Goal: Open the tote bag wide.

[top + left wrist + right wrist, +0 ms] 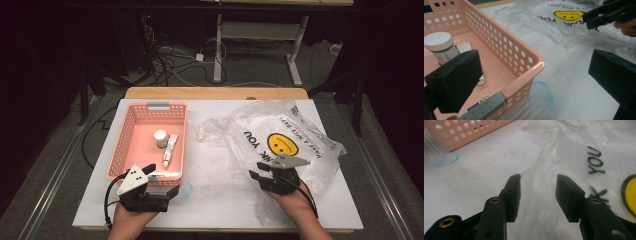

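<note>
A pink perforated basket (120, 145) stands on the left of the white table. Inside it are a white-capped bottle (160, 138) and a small tube (170, 150). A long packaged item (484, 108) leans on the basket's near wall. My left gripper (162, 179) is open at the basket's near right corner (534, 72), one jaw inside the basket and one outside. A crumpled clear plastic bag (300, 130) with a yellow smiley lies on the right. My right gripper (256, 170) hovers open over the bag's near left part (537, 185), with nothing between its jaws.
A blue ring mark (186, 190) is on the table just right of the basket's near corner. Bare white tabletop (215, 170) lies between basket and bag. Beyond the table's far edge are cables and desk legs on the floor.
</note>
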Available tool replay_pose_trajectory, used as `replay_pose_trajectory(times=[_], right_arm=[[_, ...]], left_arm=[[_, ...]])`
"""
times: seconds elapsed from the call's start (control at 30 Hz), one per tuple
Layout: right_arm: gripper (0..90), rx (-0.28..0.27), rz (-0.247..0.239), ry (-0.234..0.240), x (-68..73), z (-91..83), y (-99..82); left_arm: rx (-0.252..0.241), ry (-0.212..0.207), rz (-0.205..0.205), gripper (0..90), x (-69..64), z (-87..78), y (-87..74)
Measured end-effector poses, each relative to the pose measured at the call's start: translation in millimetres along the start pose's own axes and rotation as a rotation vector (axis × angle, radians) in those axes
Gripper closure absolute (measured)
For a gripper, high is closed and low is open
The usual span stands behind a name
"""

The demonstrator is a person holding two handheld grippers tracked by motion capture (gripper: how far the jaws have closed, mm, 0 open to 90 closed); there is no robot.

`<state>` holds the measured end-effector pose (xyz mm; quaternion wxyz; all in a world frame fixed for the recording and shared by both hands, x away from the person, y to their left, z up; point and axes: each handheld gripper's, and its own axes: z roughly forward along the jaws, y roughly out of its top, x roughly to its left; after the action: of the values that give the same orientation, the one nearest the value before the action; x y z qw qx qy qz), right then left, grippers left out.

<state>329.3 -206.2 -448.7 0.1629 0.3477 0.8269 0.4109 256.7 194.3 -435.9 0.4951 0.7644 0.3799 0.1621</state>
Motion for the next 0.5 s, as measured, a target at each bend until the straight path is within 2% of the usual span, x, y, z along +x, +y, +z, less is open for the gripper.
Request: replay_pose_trajectory(times=[0.07, 0.13, 0.2, 0.27, 0.37, 0.4, 0.5], right_arm=[[52.0, 0.014, 0.006, -0.022, -9.3, 10.7, 8.5], [49.7, 0.023, 0.012, -0.024, -16.1, 20.7, 11.4], [47.4, 0.02, 0.023, 0.013, -18.1, 31.4, 2.3], [44.1, 0.088, -0.009, 0.025, -18.4, 38.4, -2.0], [39.1, 0.085, 0.003, 0.042, -17.6, 39.2, -4.5], [37.9, 0.089, -0.034, 0.026, -12.1, 38.6, -4.0], [38.4, 0.103, -0.051, 0.016, -9.2, 39.4, -4.2]], left_arm=[[0.003, -0.003, 0.0, 0.0, 0.5, 0.5, -0.5], [0.005, -0.005, 0.004, 0.0, 0.6, 0.3, -0.9], [0.005, -0.008, 0.006, 0.0, 0.6, -1.0, -2.0], [0.004, -0.01, 0.001, 0.0, 0.8, -1.5, -3.0], [0.009, -0.011, 0.004, 0.0, 0.5, -0.7, -2.9], [0.009, -0.01, 0.005, 0.0, 0.2, -0.7, -2.8], [0.009, -0.006, 0.006, 0.0, -1.0, -1.3, -3.1]])
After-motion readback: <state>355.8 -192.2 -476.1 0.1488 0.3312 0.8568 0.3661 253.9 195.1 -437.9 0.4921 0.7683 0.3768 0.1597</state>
